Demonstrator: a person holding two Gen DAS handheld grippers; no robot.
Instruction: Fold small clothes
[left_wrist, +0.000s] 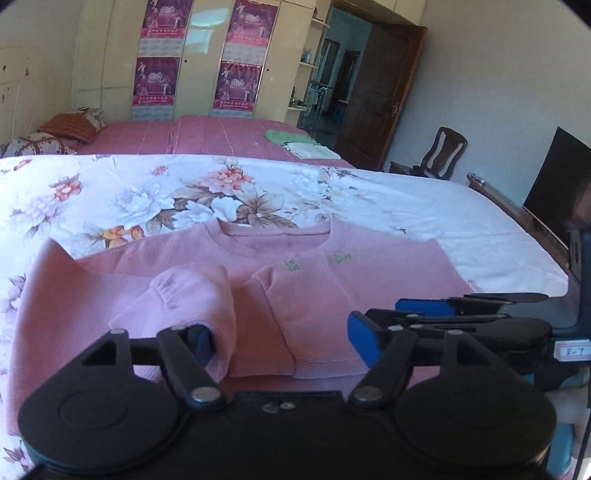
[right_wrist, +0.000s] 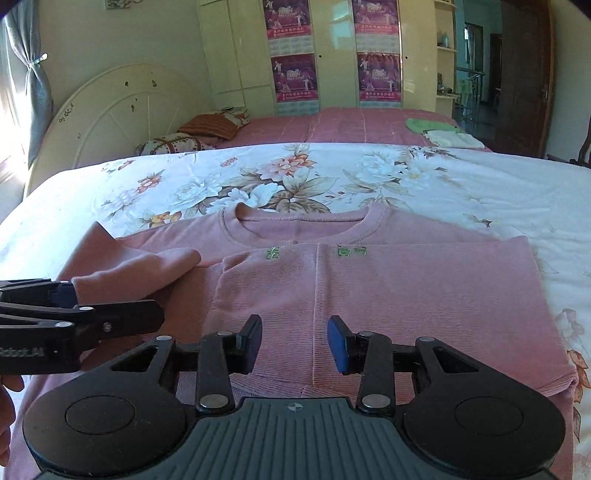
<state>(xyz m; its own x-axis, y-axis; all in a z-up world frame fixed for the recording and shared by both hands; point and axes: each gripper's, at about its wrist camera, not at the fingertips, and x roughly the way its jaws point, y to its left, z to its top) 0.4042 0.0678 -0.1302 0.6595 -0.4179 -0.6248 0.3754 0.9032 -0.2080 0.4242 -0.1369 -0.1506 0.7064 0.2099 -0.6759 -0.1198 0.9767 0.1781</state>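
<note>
A small pink long-sleeved top (left_wrist: 317, 288) (right_wrist: 406, 295) lies flat on the floral bedspread (left_wrist: 221, 192), collar away from me, its right side folded in over the body. My left gripper (left_wrist: 280, 339) stands open; the left sleeve (left_wrist: 192, 299) drapes over its left finger (left_wrist: 199, 341). In the right wrist view the left gripper (right_wrist: 62, 295) appears at the left edge with the sleeve (right_wrist: 140, 273) bunched against it. My right gripper (right_wrist: 295, 343) is open and empty, low over the top's hem. It also shows in the left wrist view (left_wrist: 443, 314).
A second bed with a pink cover (right_wrist: 351, 125) lies behind, with pillows (right_wrist: 210, 127) and folded green and white cloths (right_wrist: 443, 133). A wardrobe (right_wrist: 332, 55), an open wooden door (left_wrist: 384, 92), a chair (left_wrist: 443, 151) and a dark screen (left_wrist: 554, 184) stand around.
</note>
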